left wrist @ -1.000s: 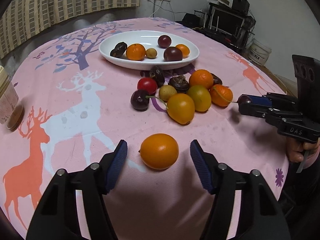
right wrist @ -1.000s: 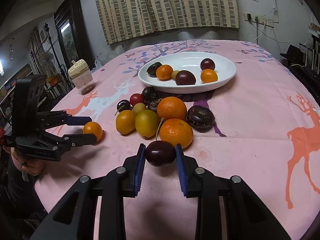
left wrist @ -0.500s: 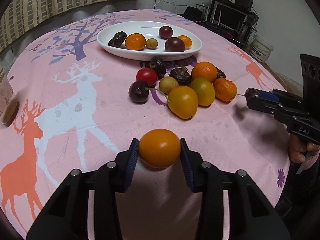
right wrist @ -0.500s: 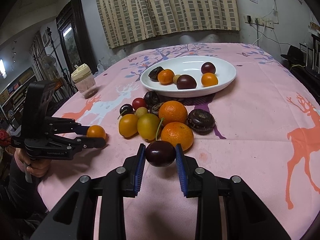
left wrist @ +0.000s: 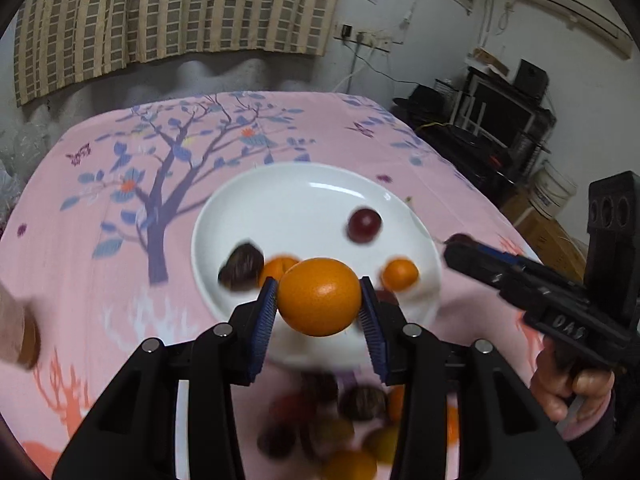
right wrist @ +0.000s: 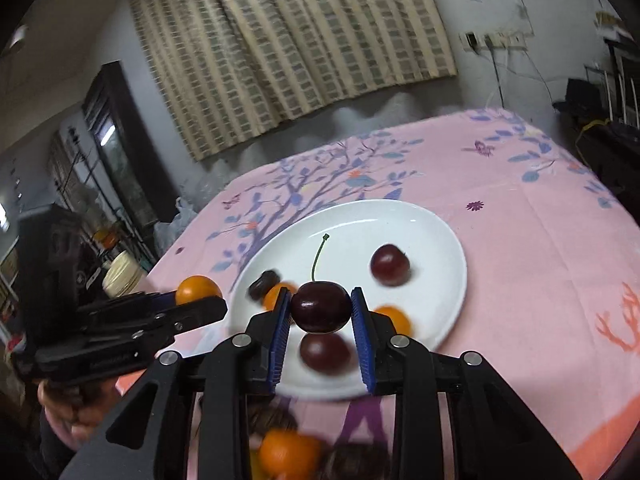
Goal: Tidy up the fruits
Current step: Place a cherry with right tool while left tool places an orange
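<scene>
My left gripper [left wrist: 319, 307] pinches an orange [left wrist: 319, 297]; my right gripper [right wrist: 321, 320] clamps a dark cherry [right wrist: 321, 306] (stem at twelve o'clock), both above the white plate's [right wrist: 440, 232] six o'clock rim.

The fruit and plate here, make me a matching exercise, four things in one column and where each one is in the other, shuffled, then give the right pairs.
Things:
1. orange fruit
2. dark cherry
3. white plate
4. purple grape

Places:
A. lying on the plate, on its right part
B. held in the left gripper
C. on the pink tablecloth
D. held in the right gripper

Pairs: 1-B, 2-D, 3-C, 4-A
</scene>
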Motion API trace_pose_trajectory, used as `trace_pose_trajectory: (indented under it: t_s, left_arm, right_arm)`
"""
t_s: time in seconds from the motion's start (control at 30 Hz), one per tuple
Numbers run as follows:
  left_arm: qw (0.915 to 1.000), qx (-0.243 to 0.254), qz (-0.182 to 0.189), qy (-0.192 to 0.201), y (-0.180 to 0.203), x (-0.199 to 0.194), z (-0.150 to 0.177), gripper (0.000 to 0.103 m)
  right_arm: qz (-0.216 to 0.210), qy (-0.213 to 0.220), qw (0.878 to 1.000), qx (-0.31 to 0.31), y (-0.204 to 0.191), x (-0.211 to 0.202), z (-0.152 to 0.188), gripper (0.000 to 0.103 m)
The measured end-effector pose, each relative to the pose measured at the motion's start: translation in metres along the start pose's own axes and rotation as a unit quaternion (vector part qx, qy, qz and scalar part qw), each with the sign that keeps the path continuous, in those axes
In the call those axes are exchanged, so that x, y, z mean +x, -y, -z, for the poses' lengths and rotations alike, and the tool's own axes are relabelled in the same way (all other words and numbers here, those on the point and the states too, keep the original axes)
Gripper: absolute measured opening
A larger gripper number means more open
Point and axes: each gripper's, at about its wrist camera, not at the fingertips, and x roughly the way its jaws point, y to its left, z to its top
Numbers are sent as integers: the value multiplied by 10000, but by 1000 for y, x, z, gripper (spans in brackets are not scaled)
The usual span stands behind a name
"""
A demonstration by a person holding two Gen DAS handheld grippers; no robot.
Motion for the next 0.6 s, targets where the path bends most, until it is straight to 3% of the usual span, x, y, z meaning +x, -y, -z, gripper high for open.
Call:
trace_pose_trajectory:
  t_s: [0.13, 0.27, 0.3, 0.33, 0.37, 0.47, 0.6]
  left_arm:
    - [9993, 1, -297, -228, 0, 43, -21, 40]
    - [9973, 44, -521, -512, 0, 71, -24, 41]
    - [9970, 46, -563, -528, 0, 73, -24, 49]
    - [9973, 97, -581, -439, 1, 68, -24, 69]
    - [9972, 152, -664, -294, 2, 62, -23, 84]
    - [9941, 355, -1002, 198, 8, 32, -22, 93]
    - [9942, 245, -989, 351, 6, 6, -17, 97]
  right_arm:
    - [295, -334, 9989, -128, 7, 41, -4, 30]
    - [304, -453, 9982, -233, 9, 48, 0, 31]
    - [302, -459, 9981, -277, 8, 47, 1, 46]
    - [312, -472, 9979, -330, 6, 45, 2, 53]
    - [305, -421, 9980, -370, 3, 39, 3, 53]
    - [236, -220, 9984, -468, -3, 19, 5, 54]
    - [216, -55, 9989, -402, -3, -1, 12, 56]
